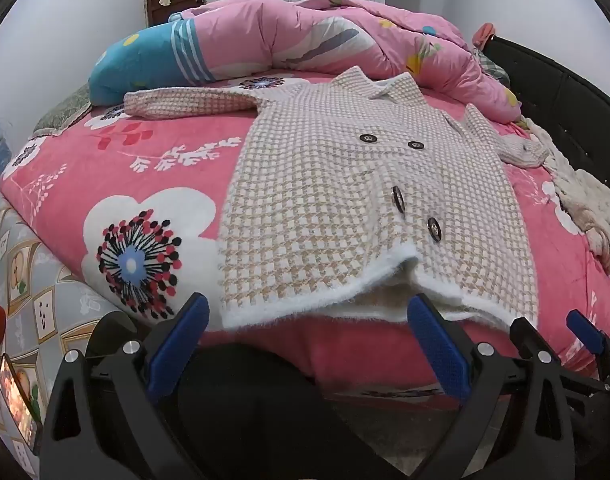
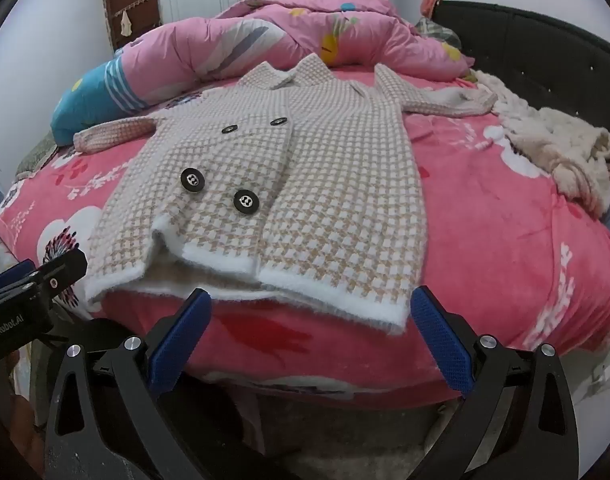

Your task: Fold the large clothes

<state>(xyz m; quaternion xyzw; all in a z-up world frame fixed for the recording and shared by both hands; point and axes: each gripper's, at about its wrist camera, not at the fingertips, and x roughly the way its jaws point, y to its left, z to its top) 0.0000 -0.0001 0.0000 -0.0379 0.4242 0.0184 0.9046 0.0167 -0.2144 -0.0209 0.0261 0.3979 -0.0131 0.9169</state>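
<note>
1. A coat (image 2: 273, 184) lies flat on the bed (image 2: 505, 248), hem at the near edge, collar toward the far side.
2. Its sleeves stretch out left and right.
3. A quilt (image 2: 305, 36) is heaped behind the coat, along the bed's far side.
4. A knit garment (image 2: 553, 148) lies right of the coat, near the headboard (image 2: 545, 48).
5. Both grippers, left (image 1: 309, 344) and right (image 2: 311, 340), stand before the hem.

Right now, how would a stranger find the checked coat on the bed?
Start at the bed with the pink floral blanket. Spread flat in its middle lies the beige-and-white houndstooth knit coat, sleeves out, hem towards the camera. Unlike the fluffy cream garment heaped beside it, it has four black buttons.
</note>
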